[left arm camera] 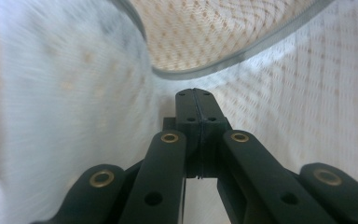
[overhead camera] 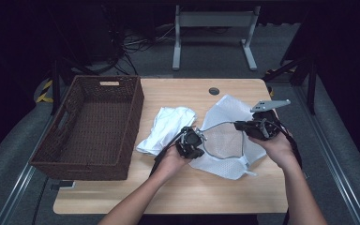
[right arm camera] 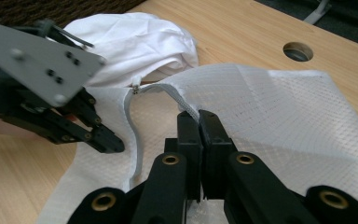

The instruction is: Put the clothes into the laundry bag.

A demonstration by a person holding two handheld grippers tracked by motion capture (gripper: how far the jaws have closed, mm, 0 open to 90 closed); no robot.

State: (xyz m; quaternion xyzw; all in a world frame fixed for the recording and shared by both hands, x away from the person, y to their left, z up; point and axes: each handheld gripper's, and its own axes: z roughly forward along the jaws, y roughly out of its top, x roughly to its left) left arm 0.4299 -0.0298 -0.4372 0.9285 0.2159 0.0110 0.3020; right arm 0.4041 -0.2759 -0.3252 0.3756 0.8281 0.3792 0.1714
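Right gripper (right arm camera: 199,116) clamped on mesh bag (right arm camera: 270,107)

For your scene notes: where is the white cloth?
High view: the white cloth lies mid-table, between the basket on its left and the mesh bag on its right.

Looks like a lab or recording studio rather than a home. Dark all round, with light falling on one pale wooden table (overhead camera: 178,187) that has a round cable hole (overhead camera: 213,91) in its top. Grey carpet floor (overhead camera: 206,51) beyond, with a tangle of loose cables (overhead camera: 136,42) and the metal legs of another desk frame (overhead camera: 213,35). Black stand legs at both sides, yellow-and-black hazard tape (overhead camera: 44,91) at the left. Metal rails (overhead camera: 330,154) along the floor beside the table. Staged props on top: a wicker basket (overhead camera: 91,164), white laundry.
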